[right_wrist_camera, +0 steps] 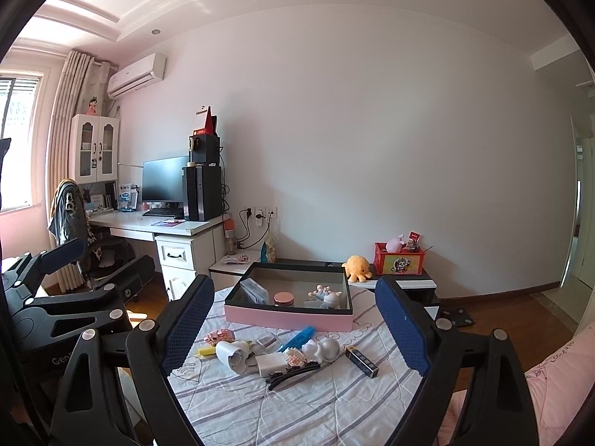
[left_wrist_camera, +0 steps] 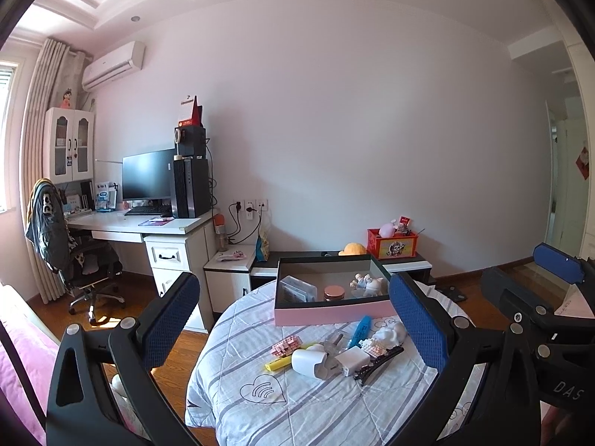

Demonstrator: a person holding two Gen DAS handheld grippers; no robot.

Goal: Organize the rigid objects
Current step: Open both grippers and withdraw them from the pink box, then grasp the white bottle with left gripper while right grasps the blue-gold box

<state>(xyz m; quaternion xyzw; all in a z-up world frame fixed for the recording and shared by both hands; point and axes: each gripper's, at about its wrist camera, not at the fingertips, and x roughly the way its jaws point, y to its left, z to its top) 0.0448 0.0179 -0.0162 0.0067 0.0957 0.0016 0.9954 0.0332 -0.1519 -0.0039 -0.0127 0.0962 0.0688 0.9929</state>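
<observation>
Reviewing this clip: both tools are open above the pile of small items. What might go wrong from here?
1. The items lie packed together: the black hair clip touches the white charger, so gripping one may drag its neighbours.
2. The quilt is soft and creased, so small pieces may tip or sink under pressure.
3. The pink box already holds a jar and a figurine; a careless drop may knock them.

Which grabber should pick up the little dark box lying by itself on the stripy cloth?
Probably the right gripper. The small dark rectangular box lies on the right edge of the pile, closer to its right finger, and both grippers are open. From the left gripper view the box is hidden.
</observation>
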